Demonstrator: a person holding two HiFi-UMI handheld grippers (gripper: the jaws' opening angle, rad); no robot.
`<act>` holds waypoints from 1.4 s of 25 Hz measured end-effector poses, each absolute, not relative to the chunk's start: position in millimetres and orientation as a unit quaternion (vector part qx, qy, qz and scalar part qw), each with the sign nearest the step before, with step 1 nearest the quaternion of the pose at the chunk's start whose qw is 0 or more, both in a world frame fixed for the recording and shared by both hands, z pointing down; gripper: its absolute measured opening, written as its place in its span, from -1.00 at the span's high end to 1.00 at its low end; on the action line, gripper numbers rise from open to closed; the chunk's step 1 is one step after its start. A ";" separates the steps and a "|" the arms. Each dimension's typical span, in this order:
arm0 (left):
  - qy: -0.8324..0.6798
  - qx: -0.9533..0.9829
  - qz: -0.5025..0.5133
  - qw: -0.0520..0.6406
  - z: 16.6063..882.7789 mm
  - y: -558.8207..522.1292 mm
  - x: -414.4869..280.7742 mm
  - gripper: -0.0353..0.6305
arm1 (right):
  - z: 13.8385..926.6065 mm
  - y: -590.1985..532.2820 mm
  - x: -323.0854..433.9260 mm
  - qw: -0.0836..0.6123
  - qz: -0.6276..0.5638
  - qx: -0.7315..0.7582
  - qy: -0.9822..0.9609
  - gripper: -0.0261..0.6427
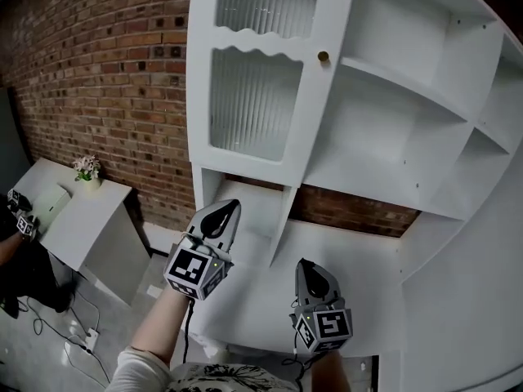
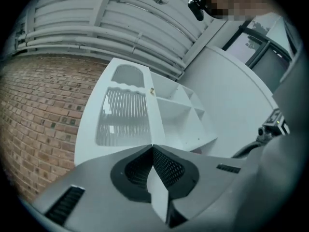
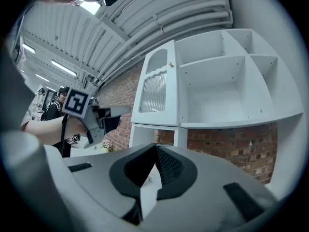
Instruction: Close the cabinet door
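left tongs (image 1: pixel 231 207) closed, empty | right tongs (image 1: pixel 305 265) closed | cabinet door (image 1: pixel 257 96) white, ribbed glass, open

A brick wall (image 1: pixel 98 80) fills the head view from 9 to 12 o'clock. At 9 o'clock, 1 small flower pot (image 1: pixel 87 171) stands on a white side table (image 1: pixel 90 219). At 8 o'clock, cables (image 1: pixel 49 327) and a power strip (image 1: pixel 82 339) lie on the floor (image 1: pixel 122 317).

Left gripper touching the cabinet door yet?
Apart. In the right gripper view, brick wall shows between the shut tips of the left gripper and the edge of the cabinet door.
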State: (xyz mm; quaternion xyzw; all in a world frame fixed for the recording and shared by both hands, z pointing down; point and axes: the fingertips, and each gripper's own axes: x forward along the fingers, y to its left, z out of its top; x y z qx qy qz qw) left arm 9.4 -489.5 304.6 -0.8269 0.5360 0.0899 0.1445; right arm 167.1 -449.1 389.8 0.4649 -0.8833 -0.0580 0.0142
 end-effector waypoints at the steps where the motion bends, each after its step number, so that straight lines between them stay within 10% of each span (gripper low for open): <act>1: 0.538 -0.828 0.078 0.139 323.1 -481.7 6.0 0.89 | 389.9 -446.2 162.8 0.009 -0.058 0.463 -0.885 0.91; 12: 0.515 -0.855 0.036 0.048 425.1 -417.3 -22.2 0.89 | 408.3 -415.7 121.4 -0.008 -0.060 0.459 -0.887 0.92; 35: 0.507 -0.857 0.044 0.077 399.5 -415.7 -30.7 0.88 | 413.3 -424.9 93.2 0.015 -0.065 0.454 -0.889 0.92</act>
